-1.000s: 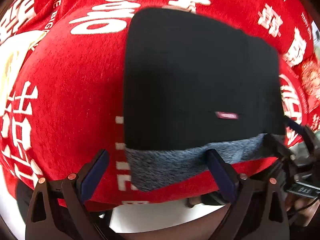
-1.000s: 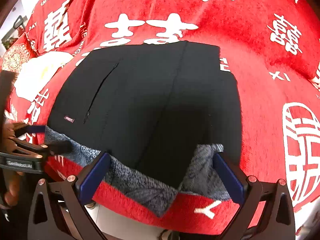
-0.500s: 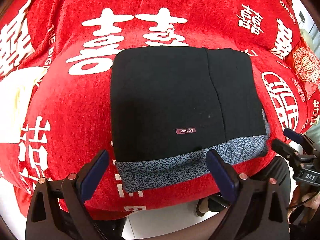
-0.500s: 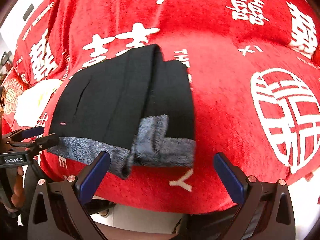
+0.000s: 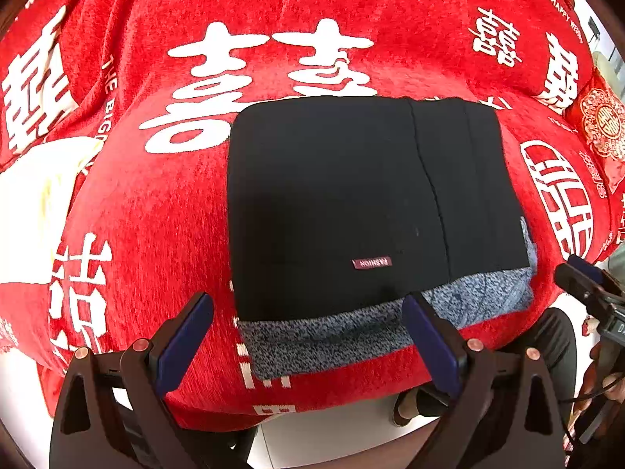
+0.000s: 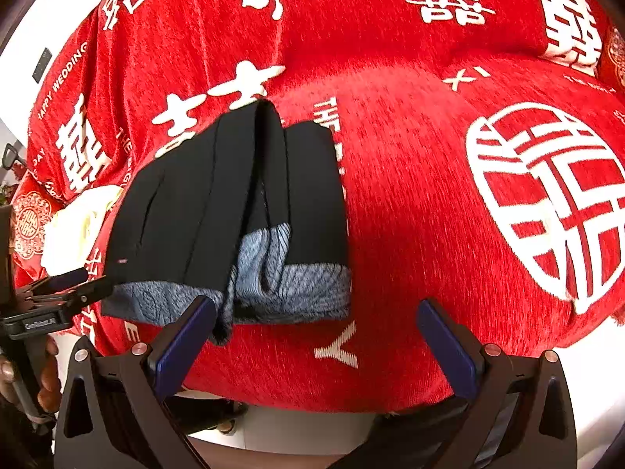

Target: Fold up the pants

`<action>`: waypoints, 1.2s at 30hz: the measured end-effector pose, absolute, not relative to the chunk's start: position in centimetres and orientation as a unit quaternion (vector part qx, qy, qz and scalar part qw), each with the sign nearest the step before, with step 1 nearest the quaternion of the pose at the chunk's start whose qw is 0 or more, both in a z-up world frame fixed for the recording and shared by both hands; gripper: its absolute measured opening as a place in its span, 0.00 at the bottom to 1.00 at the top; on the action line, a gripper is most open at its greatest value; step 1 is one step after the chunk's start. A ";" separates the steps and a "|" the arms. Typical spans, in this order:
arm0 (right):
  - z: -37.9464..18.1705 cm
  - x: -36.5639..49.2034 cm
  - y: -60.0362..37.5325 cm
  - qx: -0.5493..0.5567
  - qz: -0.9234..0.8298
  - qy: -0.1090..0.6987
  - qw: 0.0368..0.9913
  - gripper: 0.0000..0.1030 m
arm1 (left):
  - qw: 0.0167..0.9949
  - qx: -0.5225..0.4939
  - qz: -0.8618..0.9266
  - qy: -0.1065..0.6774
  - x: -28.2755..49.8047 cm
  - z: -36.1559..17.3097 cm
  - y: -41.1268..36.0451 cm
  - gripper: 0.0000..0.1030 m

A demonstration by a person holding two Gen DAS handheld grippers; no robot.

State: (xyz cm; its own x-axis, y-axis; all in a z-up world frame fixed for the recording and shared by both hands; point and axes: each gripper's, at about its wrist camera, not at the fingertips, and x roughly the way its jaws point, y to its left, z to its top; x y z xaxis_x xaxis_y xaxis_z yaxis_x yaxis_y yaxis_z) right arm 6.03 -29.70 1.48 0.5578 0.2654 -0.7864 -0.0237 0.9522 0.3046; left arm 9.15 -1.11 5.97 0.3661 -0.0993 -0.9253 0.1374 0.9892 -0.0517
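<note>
Red cloth with white lettering covers the surface, the black pants folded square at its centre. Both the left gripper and right gripper have pulled back toward six o'clock, jaws wide and empty, so the fold looks finished.

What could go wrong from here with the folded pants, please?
1. The pants lie near the front edge of the red blanket, with the grey lining closest to the drop; a nudge might slide them off.
2. In the right wrist view, a loose lining flap hangs beside the open right gripper and could snag.
</note>
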 end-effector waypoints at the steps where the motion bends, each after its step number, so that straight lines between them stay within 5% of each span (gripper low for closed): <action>1: 1.6 6.2 -29.7 0.128 0.084 0.462 0.874 1.00 | 0.825 0.015 -0.071 0.560 9.4 5.9 -1.0 0.95; 29: -2.5 15.0 -30.4 0.206 0.211 0.517 0.803 1.00 | 0.777 -0.116 -0.146 0.601 15.7 1.7 1.3 1.00; 36: -2.1 16.2 -27.1 0.155 0.230 0.516 0.811 1.00 | 0.779 -0.141 -0.152 0.592 16.1 0.9 1.3 1.00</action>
State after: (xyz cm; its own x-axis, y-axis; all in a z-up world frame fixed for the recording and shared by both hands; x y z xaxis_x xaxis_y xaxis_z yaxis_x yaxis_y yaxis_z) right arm 16.17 -27.12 -2.13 0.3626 0.5325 -0.7648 -0.2136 0.8463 0.4880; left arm 16.07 1.31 0.89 0.2532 -0.4039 -0.8791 0.0713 0.9140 -0.3994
